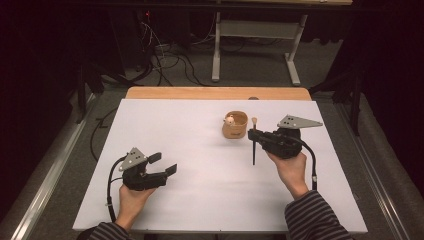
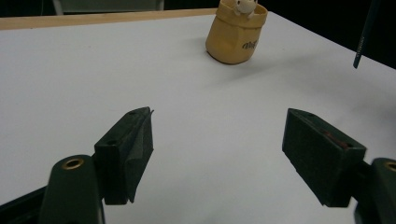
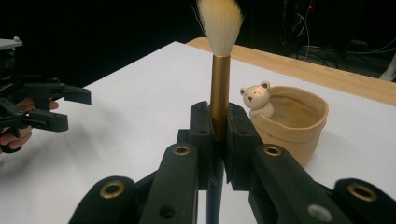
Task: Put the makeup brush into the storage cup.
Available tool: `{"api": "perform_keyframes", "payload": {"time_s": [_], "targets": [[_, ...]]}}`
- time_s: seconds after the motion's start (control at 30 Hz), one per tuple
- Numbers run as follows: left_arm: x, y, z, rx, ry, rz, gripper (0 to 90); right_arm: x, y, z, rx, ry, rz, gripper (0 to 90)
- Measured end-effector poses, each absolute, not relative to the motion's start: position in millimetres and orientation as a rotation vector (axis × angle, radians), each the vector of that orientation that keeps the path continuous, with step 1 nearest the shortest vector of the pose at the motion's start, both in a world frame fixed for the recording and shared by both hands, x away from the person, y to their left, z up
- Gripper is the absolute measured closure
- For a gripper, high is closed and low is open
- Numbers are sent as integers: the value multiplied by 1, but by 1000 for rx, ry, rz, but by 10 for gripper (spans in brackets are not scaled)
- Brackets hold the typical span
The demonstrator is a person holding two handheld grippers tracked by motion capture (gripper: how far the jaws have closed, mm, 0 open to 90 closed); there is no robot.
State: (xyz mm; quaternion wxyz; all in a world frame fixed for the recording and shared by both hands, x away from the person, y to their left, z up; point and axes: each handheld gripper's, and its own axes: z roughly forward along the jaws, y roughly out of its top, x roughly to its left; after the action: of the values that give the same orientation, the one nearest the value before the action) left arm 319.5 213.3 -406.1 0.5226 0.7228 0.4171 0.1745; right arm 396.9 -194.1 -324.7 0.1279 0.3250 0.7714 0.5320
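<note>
A brush [image 1: 253, 150] with a dark handle, gold ferrule and pale bristles [image 3: 219, 18] stands nearly upright, bristles up. My right gripper [image 1: 254, 135] is shut on it at the ferrule [image 3: 219, 84], right of the table's middle. Just beside it, towards the table's middle, stands a tan cup [image 1: 235, 125] with a small white bear figure [image 3: 256, 98] on its rim. My left gripper [image 1: 162, 164] rests low at the front left of the white sheet, open, jaws wide apart, with nothing between them [image 2: 217, 126]. The cup [image 2: 236, 32] stands far ahead of it, and the brush handle's tip [image 2: 366, 32] hangs at the upper right.
A white sheet [image 1: 200, 190] covers the wooden table, whose bare edge [image 1: 217, 93] shows at the back. Beyond it stand a white desk frame [image 1: 260, 30] and loose cables [image 1: 170, 55] on the grey floor. Dark surroundings flank both sides.
</note>
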Motion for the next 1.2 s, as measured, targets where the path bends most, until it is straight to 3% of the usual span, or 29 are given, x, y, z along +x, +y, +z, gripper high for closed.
{"api": "perform_keyframes", "payload": {"time_s": [1.2], "targets": [[318,211,-406,1735,986,415,268,441,-185,-311,1006,2204,1479,854]]}}
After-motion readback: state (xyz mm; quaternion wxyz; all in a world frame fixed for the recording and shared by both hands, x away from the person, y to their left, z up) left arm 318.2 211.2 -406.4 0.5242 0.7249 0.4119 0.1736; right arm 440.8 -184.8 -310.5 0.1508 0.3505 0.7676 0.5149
